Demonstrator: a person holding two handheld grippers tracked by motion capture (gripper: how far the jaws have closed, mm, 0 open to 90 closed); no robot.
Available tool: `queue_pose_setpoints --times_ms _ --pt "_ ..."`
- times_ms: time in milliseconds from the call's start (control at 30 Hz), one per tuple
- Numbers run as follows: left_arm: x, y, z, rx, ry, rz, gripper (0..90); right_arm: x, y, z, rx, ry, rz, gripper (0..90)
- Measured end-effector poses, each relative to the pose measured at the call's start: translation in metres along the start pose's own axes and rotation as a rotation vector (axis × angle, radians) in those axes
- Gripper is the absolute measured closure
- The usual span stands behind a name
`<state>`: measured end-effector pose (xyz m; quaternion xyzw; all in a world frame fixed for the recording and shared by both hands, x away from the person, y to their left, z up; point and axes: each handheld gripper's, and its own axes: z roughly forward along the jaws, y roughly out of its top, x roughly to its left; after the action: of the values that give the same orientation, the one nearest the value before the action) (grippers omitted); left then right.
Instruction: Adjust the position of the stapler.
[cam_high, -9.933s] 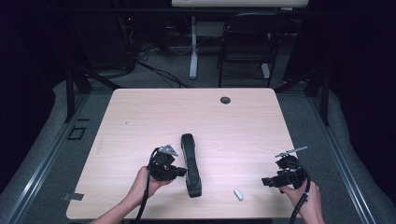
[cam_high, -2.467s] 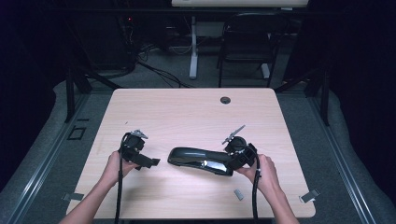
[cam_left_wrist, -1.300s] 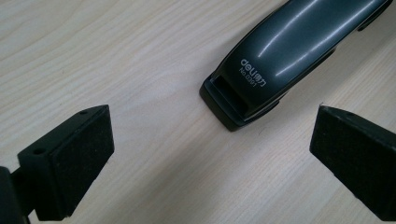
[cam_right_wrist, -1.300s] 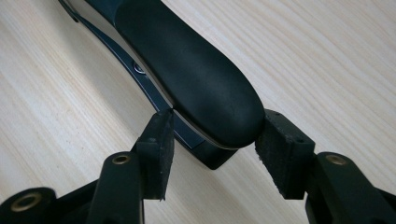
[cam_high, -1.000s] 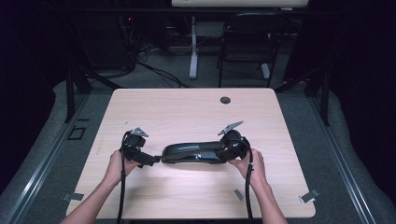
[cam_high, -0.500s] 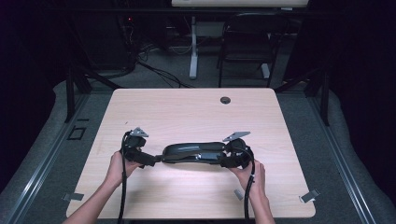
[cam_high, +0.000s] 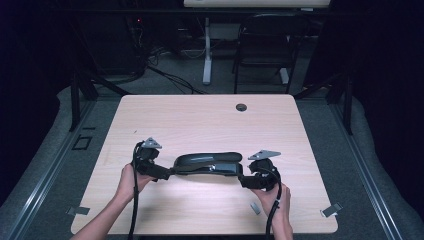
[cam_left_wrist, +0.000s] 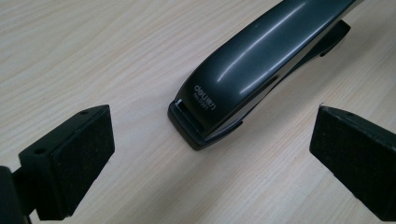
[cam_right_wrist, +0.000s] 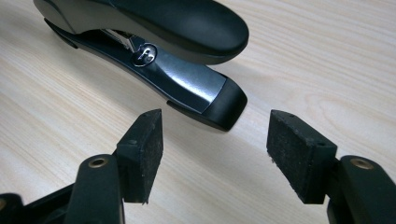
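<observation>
A long black stapler (cam_high: 207, 163) lies flat on the wooden table (cam_high: 200, 120), running left to right between my two grippers. My left gripper (cam_high: 167, 172) is at its left end, jaws wide open, and the stapler's nose (cam_left_wrist: 243, 70) lies just ahead of the left gripper (cam_left_wrist: 210, 154), untouched. My right gripper (cam_high: 243, 179) sits at the stapler's right end. The right gripper (cam_right_wrist: 215, 149) has just been opening its jaws. The stapler's hinged end (cam_right_wrist: 154, 28) lies just beyond the pads (cam_right_wrist: 147, 149), with nothing between them.
A small pale object (cam_high: 255, 208) lies on the table near the front edge, by the right hand. A round cable hole (cam_high: 241, 107) is at the table's far edge. A chair (cam_high: 265, 45) and cables stand beyond the table.
The right gripper has let go of the stapler's right end and drawn back a little toward the right. The stapler now rests level on the table. The left gripper has stayed put.
</observation>
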<state>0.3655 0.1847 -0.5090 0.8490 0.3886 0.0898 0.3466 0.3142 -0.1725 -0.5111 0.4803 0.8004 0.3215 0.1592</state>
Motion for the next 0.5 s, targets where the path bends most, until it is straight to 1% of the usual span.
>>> queue_pose_setpoints --times_ms 100,267,300,333,367,400,500 --pt "-0.005 0.001 -0.001 -0.008 -0.009 0.008 0.1 0.002 -0.003 0.001 -0.011 -0.004 0.016 35.2" --pt "-0.018 0.002 0.001 -0.025 -0.016 0.022 0.1 0.006 -0.006 0.007 -0.003 -0.013 0.03 33.8" --pt "-0.021 0.003 0.001 -0.028 -0.018 0.029 0.1 0.007 -0.007 0.009 0.0 -0.012 0.034 33.7" --pt "-0.025 0.003 0.002 -0.031 -0.023 0.03 0.2 0.008 -0.007 0.011 0.004 -0.013 0.03 33.5" --pt "-0.029 0.004 0.003 -0.031 -0.027 0.042 0.1 0.009 -0.008 0.013 0.013 -0.018 0.024 33.2" --pt "-0.033 0.004 0.004 -0.035 -0.029 0.044 0.2 0.009 -0.008 0.014 0.018 -0.023 0.02 32.9" --pt "-0.046 0.006 0.007 -0.034 -0.039 0.071 0.2 0.01 -0.009 0.016 0.015 -0.015 0.025 32.8"
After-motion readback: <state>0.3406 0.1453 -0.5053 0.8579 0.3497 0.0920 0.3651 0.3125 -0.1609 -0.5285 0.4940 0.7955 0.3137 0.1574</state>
